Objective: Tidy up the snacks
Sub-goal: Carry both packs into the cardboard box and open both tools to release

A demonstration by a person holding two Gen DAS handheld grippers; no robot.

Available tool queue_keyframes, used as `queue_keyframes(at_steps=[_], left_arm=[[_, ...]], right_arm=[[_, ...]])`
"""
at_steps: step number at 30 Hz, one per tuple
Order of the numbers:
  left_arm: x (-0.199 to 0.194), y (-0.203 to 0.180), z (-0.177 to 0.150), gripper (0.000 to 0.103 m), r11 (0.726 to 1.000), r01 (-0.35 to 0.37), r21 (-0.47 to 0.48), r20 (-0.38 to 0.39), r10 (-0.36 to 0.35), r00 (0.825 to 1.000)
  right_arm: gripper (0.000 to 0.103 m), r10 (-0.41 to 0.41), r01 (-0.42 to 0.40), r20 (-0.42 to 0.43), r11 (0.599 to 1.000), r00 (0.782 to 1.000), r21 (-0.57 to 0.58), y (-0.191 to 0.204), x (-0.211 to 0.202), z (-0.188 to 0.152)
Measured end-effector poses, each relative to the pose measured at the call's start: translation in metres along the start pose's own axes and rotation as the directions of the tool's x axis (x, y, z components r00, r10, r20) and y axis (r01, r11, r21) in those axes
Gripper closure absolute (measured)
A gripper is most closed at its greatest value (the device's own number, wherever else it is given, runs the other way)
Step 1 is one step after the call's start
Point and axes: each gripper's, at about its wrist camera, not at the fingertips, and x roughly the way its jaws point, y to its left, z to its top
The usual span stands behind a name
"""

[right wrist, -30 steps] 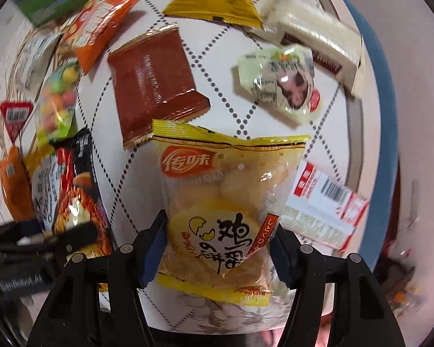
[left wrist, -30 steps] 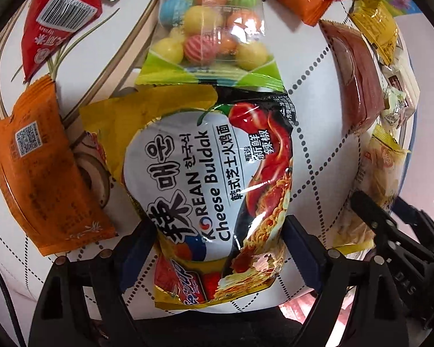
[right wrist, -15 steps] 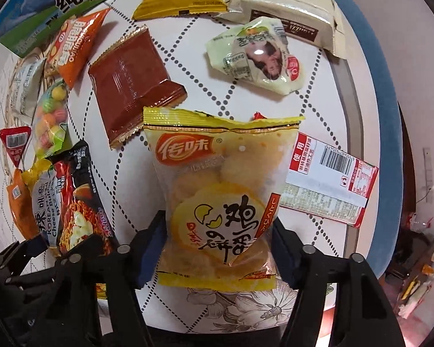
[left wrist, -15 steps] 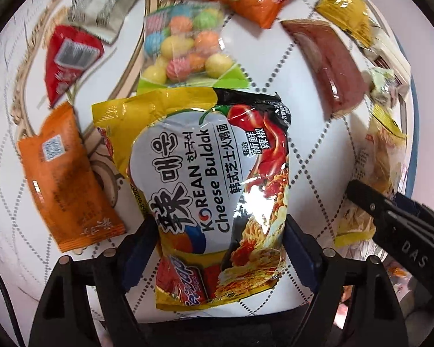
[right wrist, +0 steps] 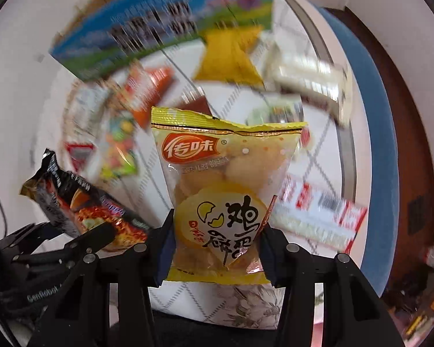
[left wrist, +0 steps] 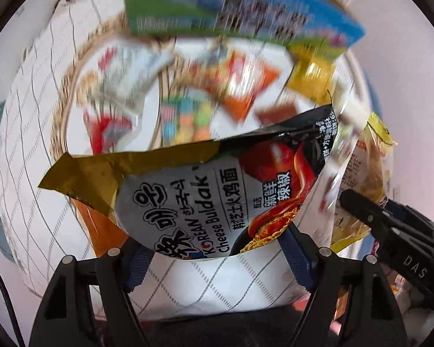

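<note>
Nearest, low in each frame, the left gripper (left wrist: pixel 214 256) is closing its jaws on one noodle packet (left wrist: pixel 205 199), while the right gripper (right wrist: pixel 215 256) is pinching one yellow biscuit bag (right wrist: pixel 220 193). Two snacks are lifting clear; sorting is barely beginning. Beyond, roughly nine blurred packets are lying loose on the round table (right wrist: pixel 327 156), and farthest, one blue-green box (right wrist: pixel 165 26) is waiting.

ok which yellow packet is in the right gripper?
The clear-windowed egg-biscuit packet with the red oval logo, clamped in the right gripper; the plain yellow triangular packet lies on the table.
</note>
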Motion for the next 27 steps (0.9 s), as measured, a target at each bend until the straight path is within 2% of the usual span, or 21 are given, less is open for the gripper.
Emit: queue_keyframes(at_steps=[2,7,11,14,19,22,24,27], left_arm=[[-0.01,-0.008,0.02,0.025,1.0,-0.004,0.021,0.037,0.003,0.999],[-0.027,-0.011,0.049,0.025,1.0,0.025,0.005,0.072,-0.025,0.997],[-0.062,-0.017,0.064,0.025,0.996,0.084,0.014,0.136,-0.085,0.987],[-0.09,-0.024,0.099,0.025,0.994,0.103,0.042,0.183,-0.109,0.977],[-0.118,-0.035,0.163,0.025,0.996,0.048,0.078,0.24,-0.066,0.969],[-0.112,-0.035,0.207,0.025,0.996,0.007,0.085,0.222,-0.026,0.975],[-0.095,-0.031,0.232,0.025,0.996,-0.015,0.09,0.18,-0.001,0.984],[-0.061,-0.027,0.265,0.025,0.992,-0.085,0.094,0.111,0.074,0.991]], right_arm=[[0.051,0.02,-0.02,0.037,1.0,0.999,-0.016,0.001,-0.021,0.019],[0.051,0.04,-0.038,0.111,0.999,0.993,-0.022,-0.008,-0.054,0.06],[0.051,0.078,-0.073,0.16,0.997,0.984,-0.038,-0.012,-0.085,0.088],[0.051,0.109,-0.099,0.19,0.993,0.976,-0.064,-0.009,-0.102,0.114],[0.051,0.123,-0.097,0.236,0.988,0.964,-0.119,-0.003,-0.122,0.165],[0.051,0.118,-0.087,0.231,0.987,0.966,-0.137,-0.003,-0.117,0.199],[0.051,0.117,-0.087,0.208,0.985,0.971,-0.147,0.001,-0.106,0.22],[0.051,0.097,-0.071,0.162,0.984,0.982,-0.161,0.008,-0.077,0.253]])
